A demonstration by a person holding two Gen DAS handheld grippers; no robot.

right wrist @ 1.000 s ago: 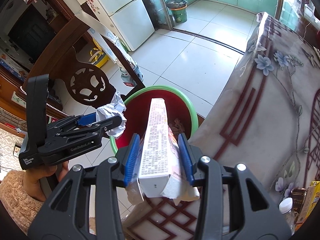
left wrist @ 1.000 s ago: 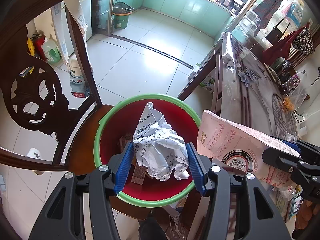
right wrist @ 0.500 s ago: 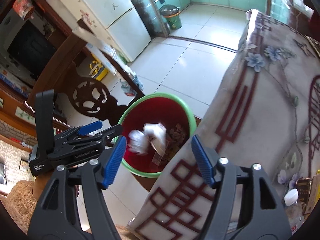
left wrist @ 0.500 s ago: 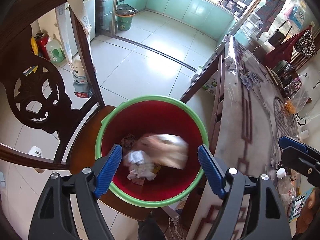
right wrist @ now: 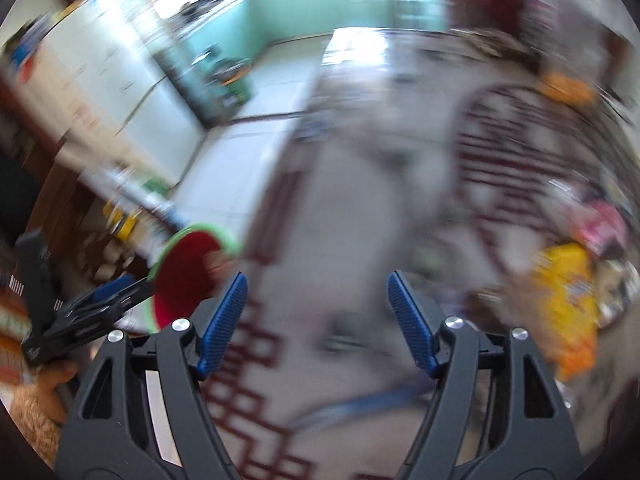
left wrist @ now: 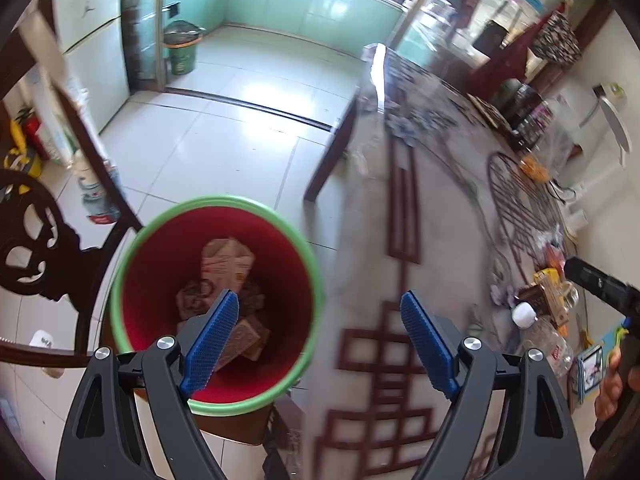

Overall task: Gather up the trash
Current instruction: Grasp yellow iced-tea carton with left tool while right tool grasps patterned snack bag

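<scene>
Left wrist view shows my left gripper (left wrist: 320,328) with its two blue pads (left wrist: 210,336) wide apart and nothing between them. One pad hangs over the red bin (left wrist: 168,264) with the green rim. The other pad hangs over the table (left wrist: 420,216), which has a gray cloth with dark red lines. The bin sits on a dark wooden chair (left wrist: 32,248), just beside the table edge. Inside the bin I see trash: a pink paper bag (left wrist: 226,260) lying against the far wall, and brown boxes and scraps (left wrist: 248,334) at the bottom. On the right side of the table I see a clear bottle with a white cap (left wrist: 536,330), a small box (left wrist: 544,300) and other bits that are too blurry to name. At the far right edge I see a part of my right gripper (left wrist: 600,284).

My right wrist view is very blurry. I can tell that my right gripper (right wrist: 316,320) has its blue pads spread wide too, with nothing in them. It hangs over the table cloth (right wrist: 352,240). The red bin (right wrist: 188,264) is off to the left, and my left gripper (right wrist: 116,296) is next to it. A yellow bag (right wrist: 568,300) lies on the table to the right.
</scene>
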